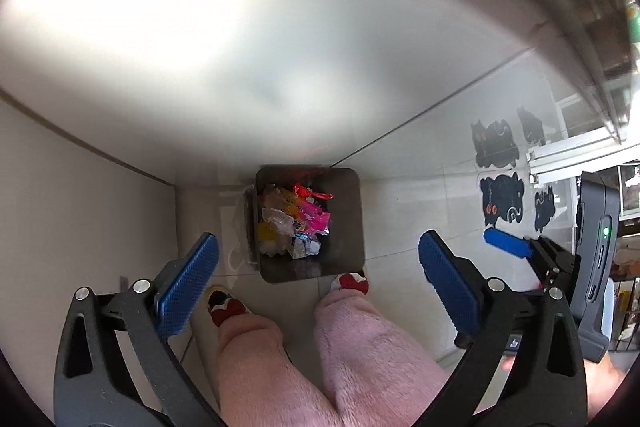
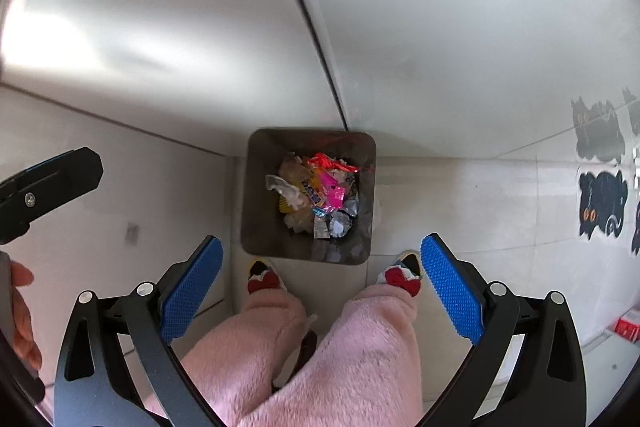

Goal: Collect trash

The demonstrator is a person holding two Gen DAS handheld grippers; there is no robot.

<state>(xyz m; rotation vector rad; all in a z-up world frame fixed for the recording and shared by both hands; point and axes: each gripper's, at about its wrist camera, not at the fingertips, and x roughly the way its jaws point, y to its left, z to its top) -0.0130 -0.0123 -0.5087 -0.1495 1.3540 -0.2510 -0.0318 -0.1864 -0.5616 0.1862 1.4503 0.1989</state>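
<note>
The pale tiled floor (image 2: 480,195) ran beneath you to a white wall (image 2: 120,7), with black cat-shaped mats (image 2: 602,203) lying on the tiles off to your right. Your dark square waste bin (image 2: 256,187) stood on the floor against the foot of that wall, just ahead of your toes. Inside it lay the trash (image 2: 320,195): crumpled wrappers in pink, red, yellow and silver, with some clear plastic among them, heaped in the bottom of the bin.

You held both tools above the bin, pointing steeply down. Your left tongs (image 1: 318,255) stood spread wide, blue pads (image 1: 192,283) far apart, and nothing lay between them; the bin showed through the gap. Your right tongs (image 2: 322,259) were spread just as wide and likewise empty.

Your legs in fluffy pink trousers (image 2: 360,347) filled the lower middle of both views, and your slippers (image 2: 262,277) with red bows rested on the floor just short of the bin's near edge. In the left view the right tool appeared at the right edge, one blue pad showing.
</note>
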